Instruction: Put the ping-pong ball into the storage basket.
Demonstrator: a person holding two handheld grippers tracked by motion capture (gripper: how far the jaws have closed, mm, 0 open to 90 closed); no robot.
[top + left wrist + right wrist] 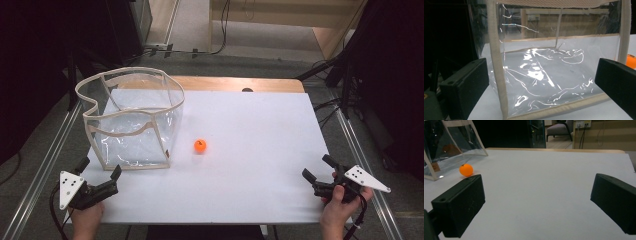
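The left gripper point(99, 170) has its jaws spread and empty, low at the near left corner of the table point(260, 150), pointing at the bag point(131, 117) just beyond its tips; in the left gripper view the bag's front wall point(554, 75) stands between the jaws, untouched. The right gripper point(316, 168) is also spread wide and holds nothing, at the near right edge, well apart from the bag. The ball point(200, 145) lies on the table just right of the bag, near its front corner, outside it. The bag stands open and looks empty. I judge the work is not yet begun: the ball is still to be picked up and, likely, dropped into the bag.
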